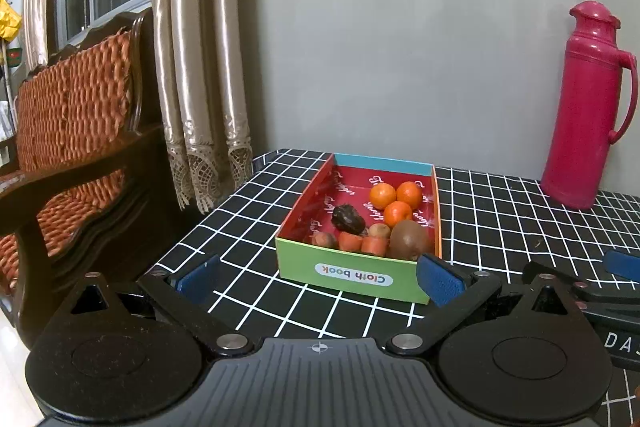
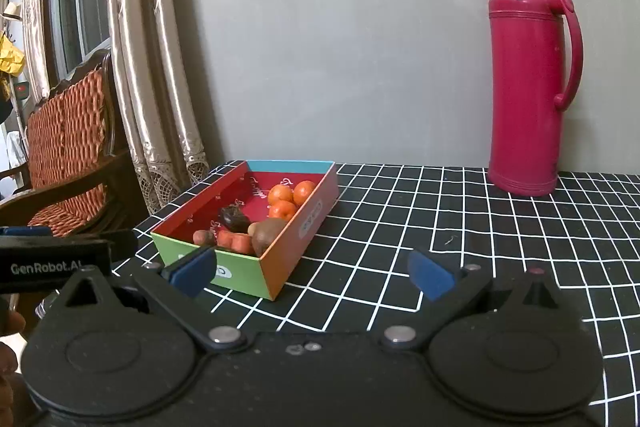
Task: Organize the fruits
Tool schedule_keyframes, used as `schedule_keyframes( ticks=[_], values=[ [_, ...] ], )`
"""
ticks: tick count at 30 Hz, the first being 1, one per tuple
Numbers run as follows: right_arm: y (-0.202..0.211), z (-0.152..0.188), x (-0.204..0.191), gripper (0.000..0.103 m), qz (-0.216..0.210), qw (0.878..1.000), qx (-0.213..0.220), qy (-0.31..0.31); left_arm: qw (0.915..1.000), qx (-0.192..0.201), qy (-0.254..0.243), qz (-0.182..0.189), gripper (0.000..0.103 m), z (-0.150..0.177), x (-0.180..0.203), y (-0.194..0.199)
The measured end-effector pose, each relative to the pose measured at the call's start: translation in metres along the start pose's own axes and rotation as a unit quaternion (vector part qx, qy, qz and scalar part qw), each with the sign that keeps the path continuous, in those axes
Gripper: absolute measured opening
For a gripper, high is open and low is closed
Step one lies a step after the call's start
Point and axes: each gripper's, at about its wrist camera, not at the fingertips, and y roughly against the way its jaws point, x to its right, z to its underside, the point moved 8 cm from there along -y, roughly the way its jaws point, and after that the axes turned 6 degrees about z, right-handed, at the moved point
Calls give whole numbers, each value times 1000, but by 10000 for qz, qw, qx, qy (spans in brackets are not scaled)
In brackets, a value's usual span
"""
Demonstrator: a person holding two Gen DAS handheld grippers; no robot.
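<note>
A colourful cardboard box marked "Cloth book" stands on the checked table and also shows in the right wrist view. Inside lie three oranges, a brown kiwi, a dark fruit, carrot pieces and small brown fruits. My left gripper is open and empty, just in front of the box. My right gripper is open and empty, to the right front of the box; its body shows at the right of the left view.
A tall pink thermos stands at the back right by the grey wall. The table has a black-and-white grid cloth. A wooden chair with an orange cushion and curtains are left of the table.
</note>
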Motion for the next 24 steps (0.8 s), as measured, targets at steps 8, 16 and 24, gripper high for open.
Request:
schedule_keyframes(
  ticks=[8,16,24],
  values=[
    [0,0,-2,102,-1,10000,-7,6,10000,-7,25,15,103,-1,-1,0],
    [-1,0,-1,102,-20,10000,-37,-18,10000,-7,25,-1,103,-1,-1,-1],
    [-1,0,-1,102,-22,10000,-23,-18,10000,1,26,1,103,-2,-1,-1]
  ],
)
